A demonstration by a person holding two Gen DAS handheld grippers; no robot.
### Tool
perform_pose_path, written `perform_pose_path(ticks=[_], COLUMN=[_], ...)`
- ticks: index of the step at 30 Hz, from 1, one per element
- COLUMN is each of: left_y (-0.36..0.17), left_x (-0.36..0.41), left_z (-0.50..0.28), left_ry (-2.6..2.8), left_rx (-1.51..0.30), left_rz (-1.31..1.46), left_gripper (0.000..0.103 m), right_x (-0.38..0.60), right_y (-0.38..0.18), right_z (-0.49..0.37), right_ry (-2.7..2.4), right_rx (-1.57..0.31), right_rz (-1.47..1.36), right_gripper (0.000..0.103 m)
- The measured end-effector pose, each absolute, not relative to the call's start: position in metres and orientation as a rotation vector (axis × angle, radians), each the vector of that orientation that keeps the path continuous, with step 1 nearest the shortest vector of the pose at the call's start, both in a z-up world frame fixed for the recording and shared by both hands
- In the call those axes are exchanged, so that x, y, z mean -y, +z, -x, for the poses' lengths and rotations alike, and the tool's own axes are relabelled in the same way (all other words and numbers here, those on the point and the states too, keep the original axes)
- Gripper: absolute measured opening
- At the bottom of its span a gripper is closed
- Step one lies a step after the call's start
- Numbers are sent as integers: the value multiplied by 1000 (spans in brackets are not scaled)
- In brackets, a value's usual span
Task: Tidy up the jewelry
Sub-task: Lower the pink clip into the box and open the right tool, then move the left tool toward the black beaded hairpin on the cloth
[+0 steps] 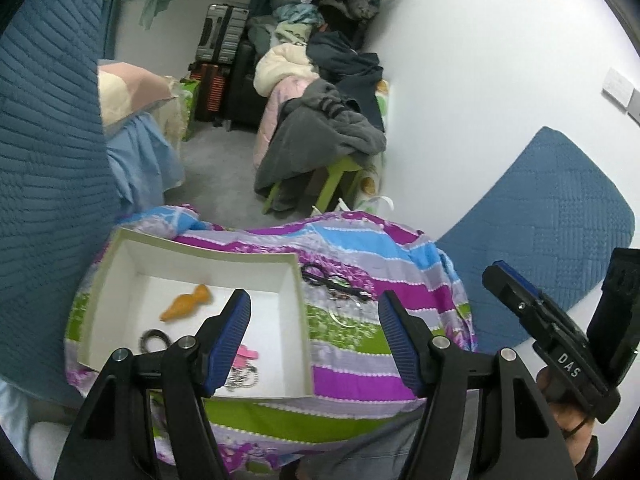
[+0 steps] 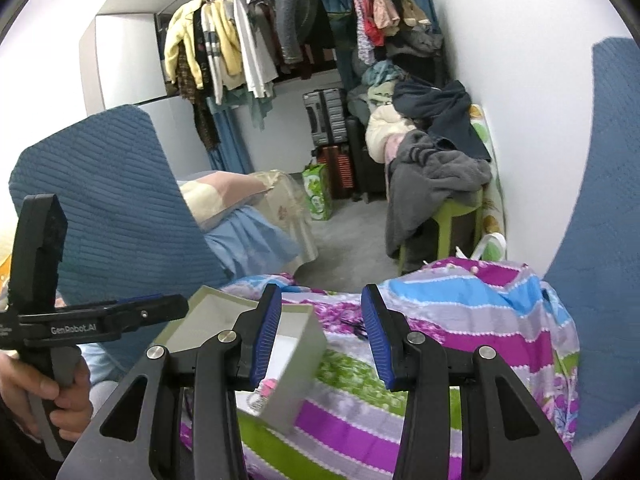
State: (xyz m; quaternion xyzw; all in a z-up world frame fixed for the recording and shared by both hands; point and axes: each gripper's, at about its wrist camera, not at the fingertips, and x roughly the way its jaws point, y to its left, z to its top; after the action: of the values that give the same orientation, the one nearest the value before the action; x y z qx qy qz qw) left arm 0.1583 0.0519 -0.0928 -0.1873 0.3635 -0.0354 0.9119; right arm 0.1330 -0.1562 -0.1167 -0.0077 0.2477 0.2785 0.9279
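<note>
An open white box [image 1: 208, 254] sits on a striped purple, green and blue cloth [image 1: 360, 248]. In it lie an orange piece [image 1: 186, 303], a dark ring [image 1: 154, 338], a pink piece [image 1: 246, 354] and a beaded chain [image 1: 242, 380]. Right of the box, on the cloth, lie dark loops [image 1: 332, 284] and a thin bangle [image 1: 344, 318]. My left gripper [image 1: 316, 340] hangs above the box's right edge, open and empty. My right gripper [image 2: 322, 332] hovers open and empty over the cloth, right of the box [image 2: 292, 392]. Each gripper shows side-on in the other's view.
Blue quilted cushions [image 1: 52, 160] [image 2: 112, 208] flank the cloth on both sides. Beyond are a green stool [image 2: 452, 220] piled with grey clothes, suitcases [image 2: 324, 120], a pillow [image 2: 224, 192] and a clothes rail [image 2: 224, 52]. A hand [image 2: 68, 400] holds the left gripper's handle.
</note>
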Motion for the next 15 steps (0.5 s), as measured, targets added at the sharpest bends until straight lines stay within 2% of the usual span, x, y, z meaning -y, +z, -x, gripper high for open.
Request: perform_pose_path(ticks=[15], left_y=[-153], left_x=[6], left_z=[-219], left_ry=[-164], left_rx=[-865], left_rz=[419], left_gripper=[65], right_x=[206], right_y=[-213], right_z=[-189], right_ry=[552], right_rx=[-629], right_rz=[28], right_gripper=[39])
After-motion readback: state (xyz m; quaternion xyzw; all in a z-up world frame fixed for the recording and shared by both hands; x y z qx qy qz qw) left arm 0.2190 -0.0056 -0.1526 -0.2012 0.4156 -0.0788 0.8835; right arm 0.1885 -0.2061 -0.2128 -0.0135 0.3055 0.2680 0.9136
